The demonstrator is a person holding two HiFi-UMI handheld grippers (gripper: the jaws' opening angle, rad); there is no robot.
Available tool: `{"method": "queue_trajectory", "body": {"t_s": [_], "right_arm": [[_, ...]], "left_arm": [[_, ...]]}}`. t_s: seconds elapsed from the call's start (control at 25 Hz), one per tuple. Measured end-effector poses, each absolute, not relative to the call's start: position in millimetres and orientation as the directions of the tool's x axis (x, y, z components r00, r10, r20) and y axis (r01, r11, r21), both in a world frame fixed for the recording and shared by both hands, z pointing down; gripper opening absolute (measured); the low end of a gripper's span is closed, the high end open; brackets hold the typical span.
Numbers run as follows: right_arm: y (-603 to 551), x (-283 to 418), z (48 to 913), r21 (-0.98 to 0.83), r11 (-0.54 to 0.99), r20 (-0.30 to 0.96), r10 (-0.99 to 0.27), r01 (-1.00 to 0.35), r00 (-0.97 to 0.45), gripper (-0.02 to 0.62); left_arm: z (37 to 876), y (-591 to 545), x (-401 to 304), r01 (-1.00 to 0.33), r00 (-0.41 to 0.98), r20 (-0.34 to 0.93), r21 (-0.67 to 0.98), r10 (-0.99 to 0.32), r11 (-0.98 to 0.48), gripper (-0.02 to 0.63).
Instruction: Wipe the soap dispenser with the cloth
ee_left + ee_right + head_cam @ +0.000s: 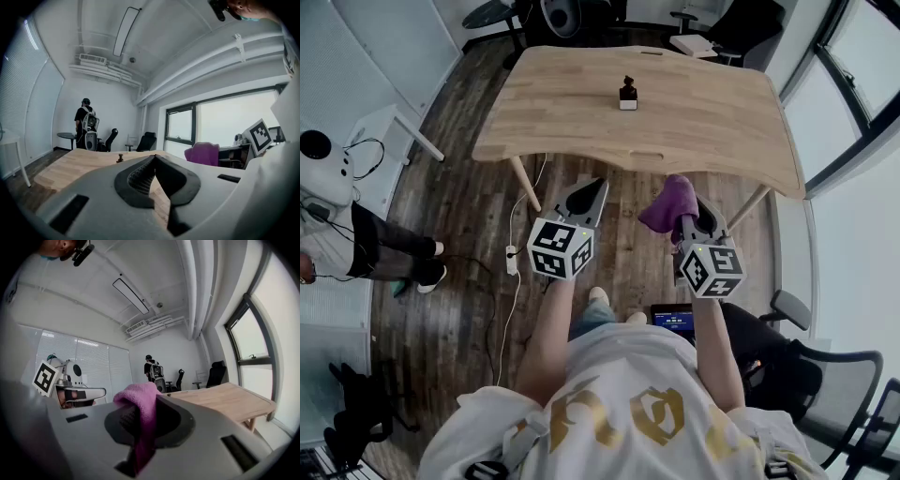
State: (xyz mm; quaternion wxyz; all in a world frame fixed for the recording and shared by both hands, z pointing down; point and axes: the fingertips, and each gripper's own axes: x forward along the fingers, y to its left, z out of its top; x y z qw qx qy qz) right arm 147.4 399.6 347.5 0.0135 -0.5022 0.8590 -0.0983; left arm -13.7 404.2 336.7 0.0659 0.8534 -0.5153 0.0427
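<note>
Head camera overhead, gripper cameras facing table [703, 112]

Ahead of you the soap dispenser [627, 93] stands on the surface [712, 127], near its middle — well apart from both tongs, which hang side by side before the near edge, over the floor [469, 187]. The cloth [668, 204] sits in your right tongs [692, 210], to the right of your left tongs [598, 185]; chairs [741, 26] stand behind the surface.

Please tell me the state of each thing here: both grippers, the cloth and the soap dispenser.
Left gripper: shut, nothing between its jaws.
Right gripper: shut on the cloth.
Cloth: pinched in the right gripper, bunched up over its tips.
Soap dispenser: upright on the table, apart from both grippers, not yet wiped.
</note>
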Motion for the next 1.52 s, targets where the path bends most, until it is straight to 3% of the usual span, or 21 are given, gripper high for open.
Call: {"method": "queue_trajectory", "body": {"t_s": [0.96,1.52], "right_arm": [[363.4,172.6,357.5,-0.178,0.547,0.078,-0.821,-0.818,-0.566,0.034],[240.5,170.1,377.9,-0.180,0.528,0.098,-0.830,-0.830,-0.549,0.034]], "left_arm": [[346.7,369.3,-4.1,-0.923,0.384,0.159,0.093,-0.910,-0.373,0.009],[368.9,234.9,-15.8,-0.924,0.382,0.166,0.098,-0.909,-0.371,0.009]]}}
